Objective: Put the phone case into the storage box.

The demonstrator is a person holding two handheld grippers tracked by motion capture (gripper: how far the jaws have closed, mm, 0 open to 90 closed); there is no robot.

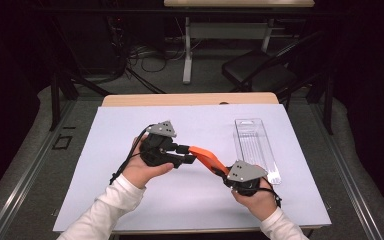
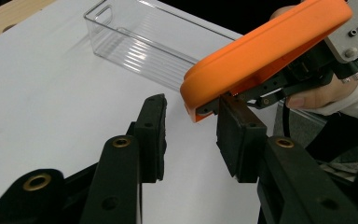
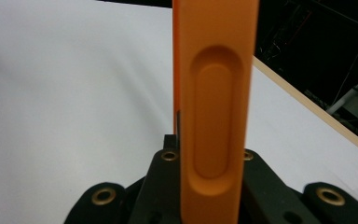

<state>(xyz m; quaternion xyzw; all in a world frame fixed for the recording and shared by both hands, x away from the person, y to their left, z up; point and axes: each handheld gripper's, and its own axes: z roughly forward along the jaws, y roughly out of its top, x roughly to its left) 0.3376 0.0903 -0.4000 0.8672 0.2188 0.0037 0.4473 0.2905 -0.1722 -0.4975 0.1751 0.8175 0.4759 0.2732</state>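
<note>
A clear plastic bin lies on the white sheet that covers most of the table, toward its right side, long and narrow with ribbed walls. The table's wooden edge shows along the far side. Beyond it, on the grey floor, stand a black chair, another table's white legs and tangled cables.

White sleeves; black tongs, grey plates.
</note>
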